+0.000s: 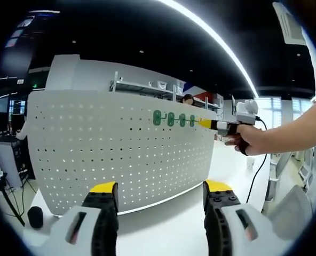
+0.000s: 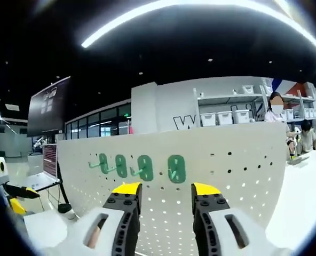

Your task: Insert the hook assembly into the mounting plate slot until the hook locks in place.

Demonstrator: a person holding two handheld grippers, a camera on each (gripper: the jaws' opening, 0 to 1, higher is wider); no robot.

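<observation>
At centre of both views, four green hooks (image 2: 142, 166) already seated in a row on the white pegboard (image 1: 110, 154), right gripper (image 2: 160, 194) empty and apart just below them, left gripper (image 1: 160, 194) wide, empty; probably near finished, locking unconfirmed.

The left gripper (image 1: 160, 200) is seen in the left gripper view with its yellow-tipped jaws held apart and nothing gripped between them. In the same view, the right gripper (image 1: 206, 124) is carried in from the right by a hand (image 1: 252, 140) closed round its grip, a bare forearm (image 1: 294, 130) being extended behind it; its narrow yellow tip is pointed leftward. In the right gripper view, the right gripper (image 2: 160, 194) is presented with its jaws parted and a clear gap between them.
</observation>
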